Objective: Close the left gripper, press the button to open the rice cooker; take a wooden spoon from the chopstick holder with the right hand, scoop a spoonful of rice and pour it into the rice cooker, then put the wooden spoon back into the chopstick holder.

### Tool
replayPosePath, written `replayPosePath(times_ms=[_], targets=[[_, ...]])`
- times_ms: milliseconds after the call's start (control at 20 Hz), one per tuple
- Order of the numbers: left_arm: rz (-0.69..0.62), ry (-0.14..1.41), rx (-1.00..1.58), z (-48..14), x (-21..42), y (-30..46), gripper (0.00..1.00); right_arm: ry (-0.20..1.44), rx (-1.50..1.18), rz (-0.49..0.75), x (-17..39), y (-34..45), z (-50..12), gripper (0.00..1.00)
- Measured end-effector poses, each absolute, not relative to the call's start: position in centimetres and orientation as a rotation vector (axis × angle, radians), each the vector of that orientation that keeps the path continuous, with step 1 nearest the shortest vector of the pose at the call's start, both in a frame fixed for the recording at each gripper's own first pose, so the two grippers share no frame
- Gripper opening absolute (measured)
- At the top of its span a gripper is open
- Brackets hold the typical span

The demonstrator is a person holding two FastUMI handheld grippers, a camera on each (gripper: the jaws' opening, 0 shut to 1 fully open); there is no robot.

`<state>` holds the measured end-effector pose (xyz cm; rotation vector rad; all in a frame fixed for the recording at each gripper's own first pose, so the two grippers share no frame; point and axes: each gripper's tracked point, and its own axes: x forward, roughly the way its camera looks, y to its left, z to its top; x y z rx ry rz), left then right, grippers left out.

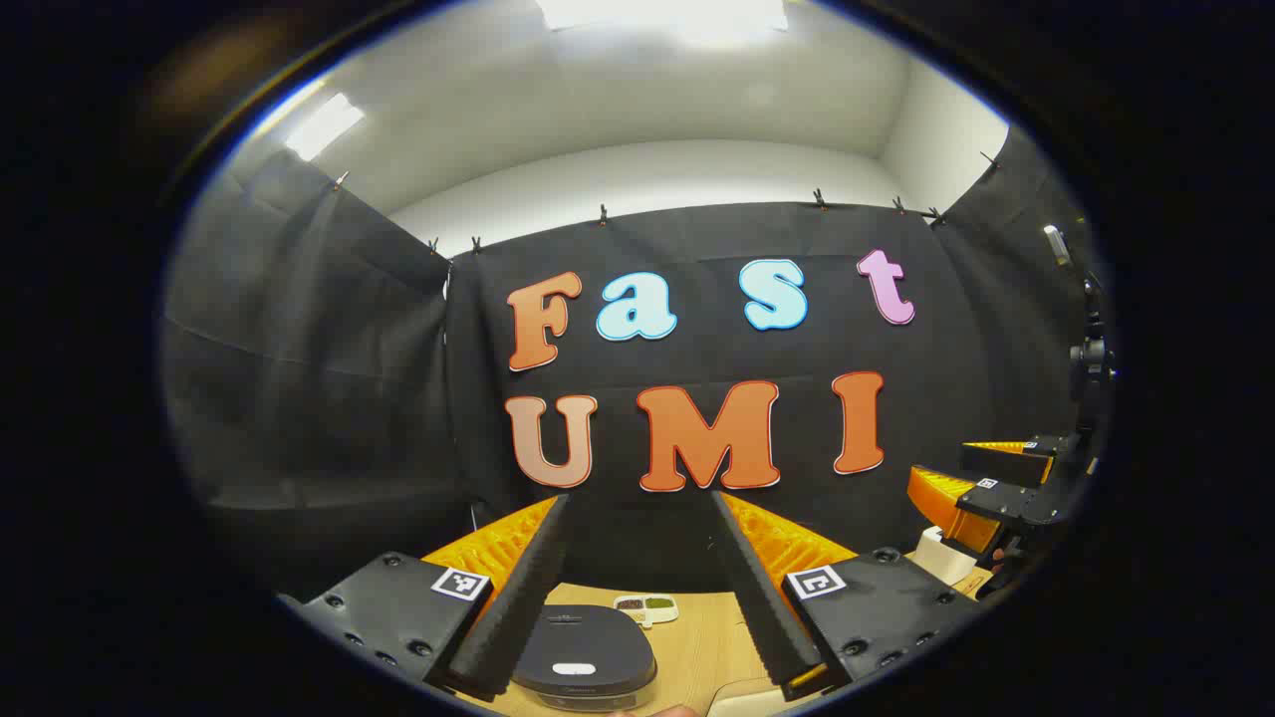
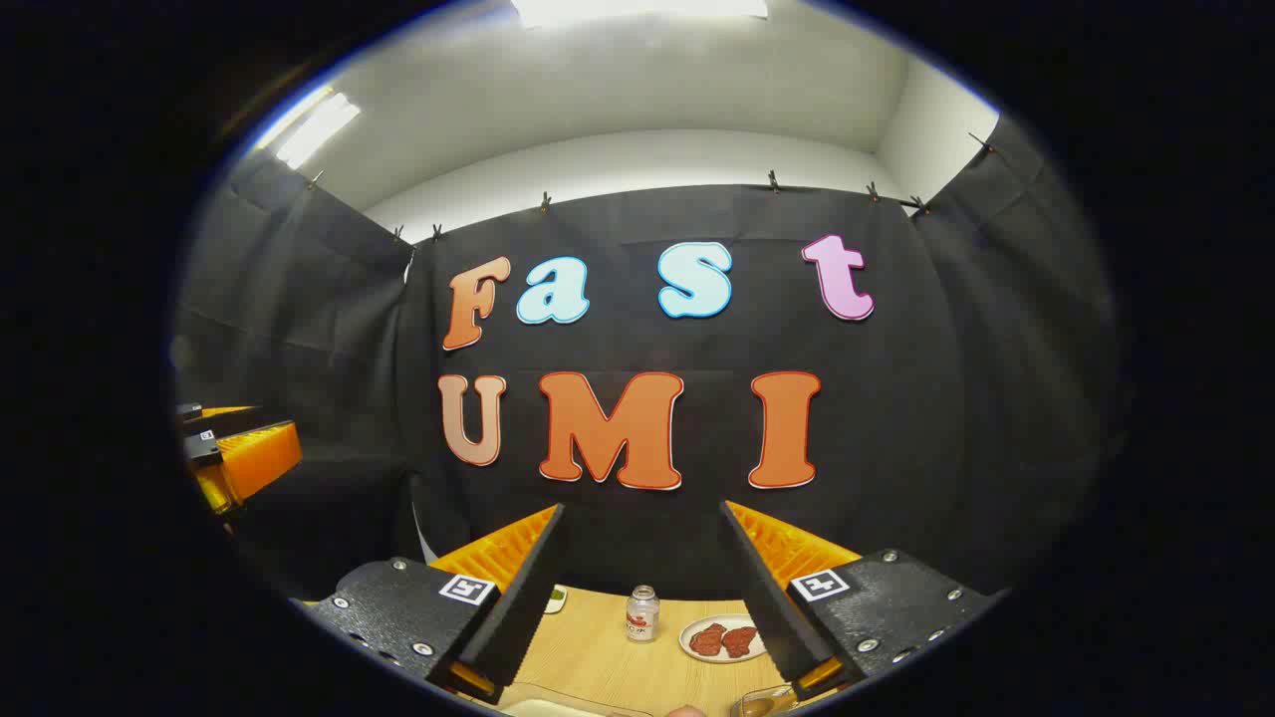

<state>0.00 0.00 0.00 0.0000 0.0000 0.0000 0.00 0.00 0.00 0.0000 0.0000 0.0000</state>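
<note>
The dark grey rice cooker (image 1: 583, 652) sits low in the left gripper view on the wooden table (image 1: 702, 647), lid down, with a pale button (image 1: 573, 669) at its front. My left gripper (image 1: 639, 498) hangs above and behind it, open, with nothing between the fingers. At the right edge of that view is my right gripper (image 1: 981, 478), above a white container (image 1: 941, 558) whose contents I cannot make out. In the right gripper view my right gripper (image 2: 642, 508) is open and holds nothing. The left gripper (image 2: 234, 453) shows far to its left.
A small divided dish (image 1: 645, 607) lies behind the cooker. In the right gripper view a small bottle (image 2: 642, 612) and a plate of red pieces (image 2: 722, 639) stand on the table (image 2: 598, 647). A pale tray edge (image 2: 558, 707) shows at the bottom.
</note>
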Motion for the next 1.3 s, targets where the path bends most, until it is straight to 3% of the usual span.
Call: replayPosePath(times_ms=[50, 550, 600, 750, 800, 850, 1300], targets=[[-0.001, 0.003, 0.0, 0.0, 0.1, 0.0, 0.93, 0.005, 0.001, -0.001, -0.2, -0.2, -0.1, 0.93], [-0.01, 0.022, 0.005, -0.8, 0.8, 0.0, 0.93, 0.014, -0.006, -0.065, -0.8, -0.7, -0.2, 0.93], [-0.011, 0.017, 0.007, -0.7, 0.9, 0.0, 0.93, 0.006, -0.012, -0.068, -0.5, -0.6, 0.1, 0.96], [-0.009, 0.004, 0.011, -0.4, 1.2, 0.4, 0.93, -0.012, -0.01, -0.065, -0.3, -0.3, 0.6, 0.93], [-0.011, 0.004, 0.004, -0.4, 1.2, 0.4, 0.93, -0.012, -0.007, -0.066, -0.3, -0.3, 0.6, 0.96], [-0.006, 0.005, 0.0, -0.5, 1.3, 0.6, 0.93, -0.009, -0.002, -0.066, -0.2, -0.3, 0.6, 0.93], [0.053, 0.012, 0.0, -0.9, 1.9, 2.6, 0.93, 0.007, 0.026, -0.067, 1.0, -0.1, 0.3, 0.92]])
